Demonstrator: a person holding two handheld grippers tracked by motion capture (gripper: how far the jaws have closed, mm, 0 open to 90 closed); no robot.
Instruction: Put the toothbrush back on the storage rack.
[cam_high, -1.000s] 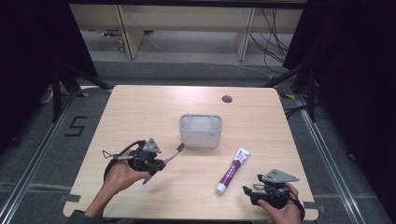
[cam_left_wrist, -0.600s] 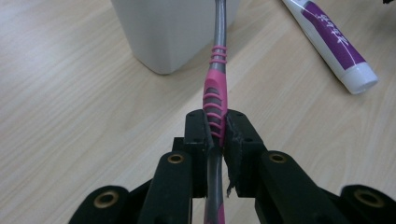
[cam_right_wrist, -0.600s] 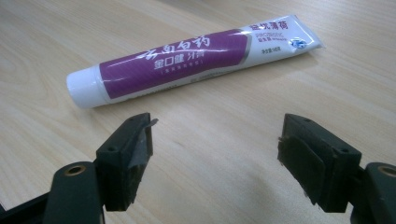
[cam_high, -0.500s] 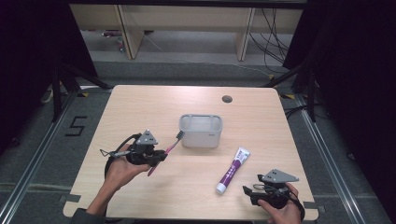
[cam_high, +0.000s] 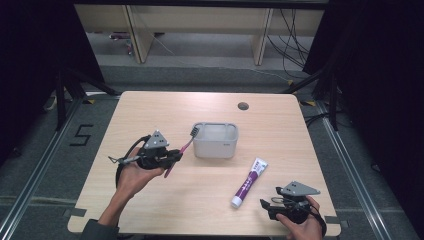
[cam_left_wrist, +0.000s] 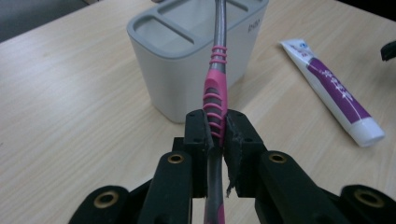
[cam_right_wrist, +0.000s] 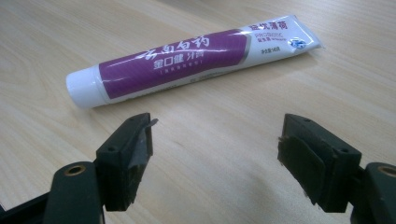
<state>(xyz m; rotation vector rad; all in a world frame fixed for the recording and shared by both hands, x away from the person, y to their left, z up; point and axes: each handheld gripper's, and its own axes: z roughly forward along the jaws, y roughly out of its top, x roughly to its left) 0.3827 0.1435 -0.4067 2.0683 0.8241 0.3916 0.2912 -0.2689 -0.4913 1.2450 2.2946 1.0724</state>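
Note:
A pink and grey toothbrush (cam_left_wrist: 214, 93) is clamped by its handle in my left gripper (cam_left_wrist: 216, 135), which is shut on it. In the high view the left gripper (cam_high: 172, 156) hovers left of the grey holder (cam_high: 216, 141), and the toothbrush (cam_high: 183, 147) slants up with its bristle head at the holder's left rim. The holder (cam_left_wrist: 187, 51) has several slots in its top. A purple and white toothpaste tube (cam_high: 249, 182) lies flat to the right of the holder. My right gripper (cam_right_wrist: 215, 154) stands open just short of the tube (cam_right_wrist: 187, 58), with nothing between its jaws; it rests at the near right edge (cam_high: 267, 207).
The wooden table (cam_high: 150, 115) has a round cable hole (cam_high: 243, 106) at the back right. Dark floor and metal stands surround the table. Bare tabletop lies between my two hands.
My left gripper has carried the toothbrush up and to the right, bringing its head to the holder's left rim. The right gripper has stayed where it was.

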